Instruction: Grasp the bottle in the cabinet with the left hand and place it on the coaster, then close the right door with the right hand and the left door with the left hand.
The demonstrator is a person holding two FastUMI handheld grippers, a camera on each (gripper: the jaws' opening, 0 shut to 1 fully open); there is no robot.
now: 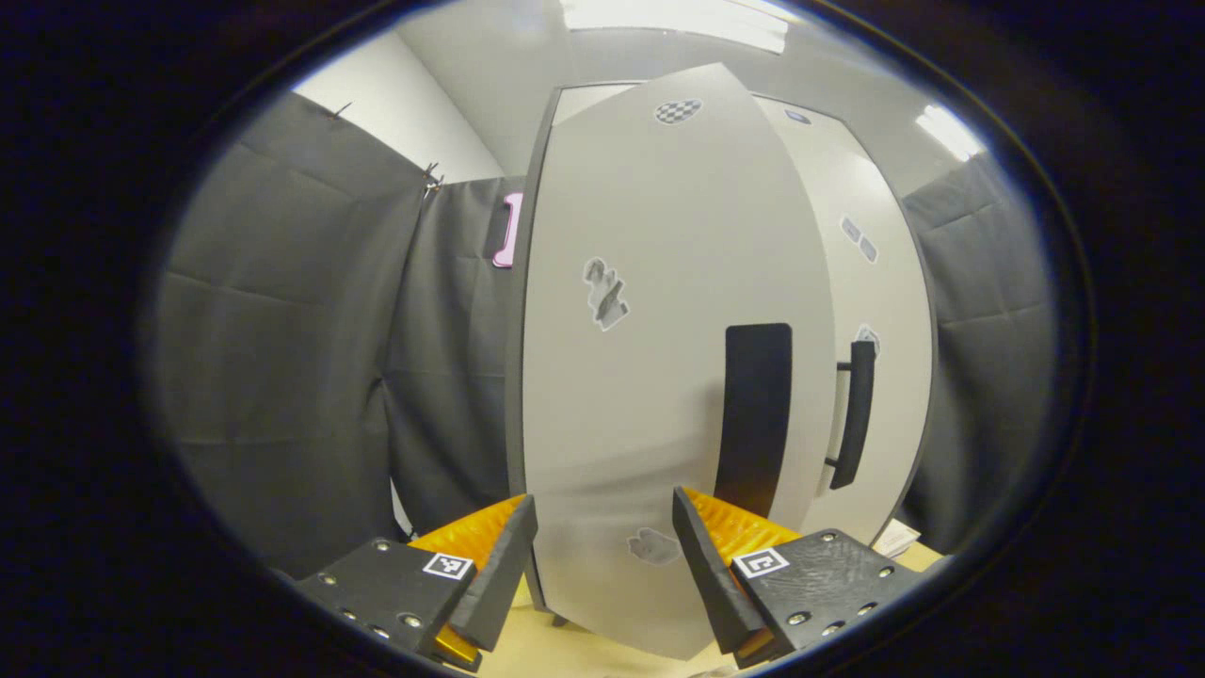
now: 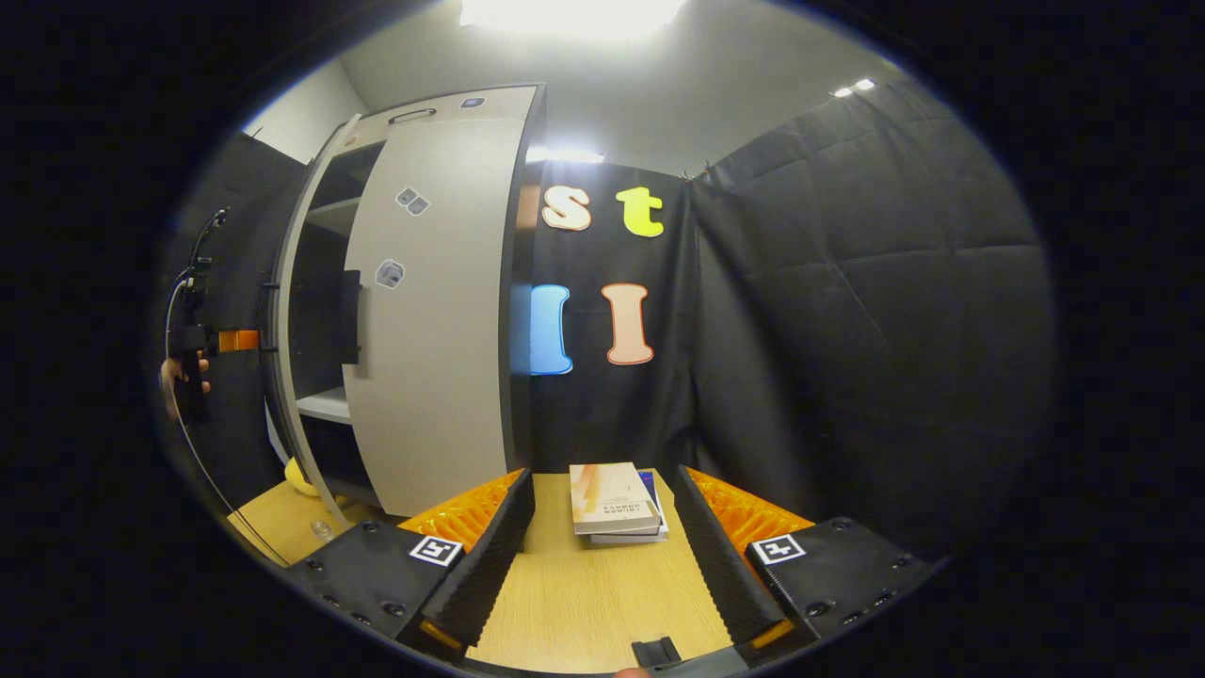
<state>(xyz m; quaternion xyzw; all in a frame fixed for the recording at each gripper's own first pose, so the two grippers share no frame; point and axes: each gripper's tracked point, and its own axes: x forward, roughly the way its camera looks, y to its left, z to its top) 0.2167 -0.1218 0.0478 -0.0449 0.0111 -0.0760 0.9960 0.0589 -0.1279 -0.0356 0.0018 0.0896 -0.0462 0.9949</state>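
1. Grey panel fills the middle of the left gripper view: the left door (image 1: 659, 377), seen close and face-on, with a dark handle (image 1: 753, 414) near its right edge and small stickers on its face.
2. Left tongs (image 1: 604, 556) stand wide apart and hold nothing, with the door's lower part showing between the fingers.
3. Right door (image 1: 875, 311) lies just behind, with its own bar handle (image 1: 855, 414).
4. Right tongs (image 2: 602, 546) are also spread wide and empty, over a wooden worktop (image 2: 584, 603) where two stacked books (image 2: 617, 504) lie between the fingers.
5. From the right gripper view the cabinet (image 2: 414, 282) stands at the left, the left door not yet shut (shelves show in the gap).
6. Far left, a hand (image 2: 179, 377) holds the other gripper by the door.
7. I cannot make out the bottle or coaster for certain.
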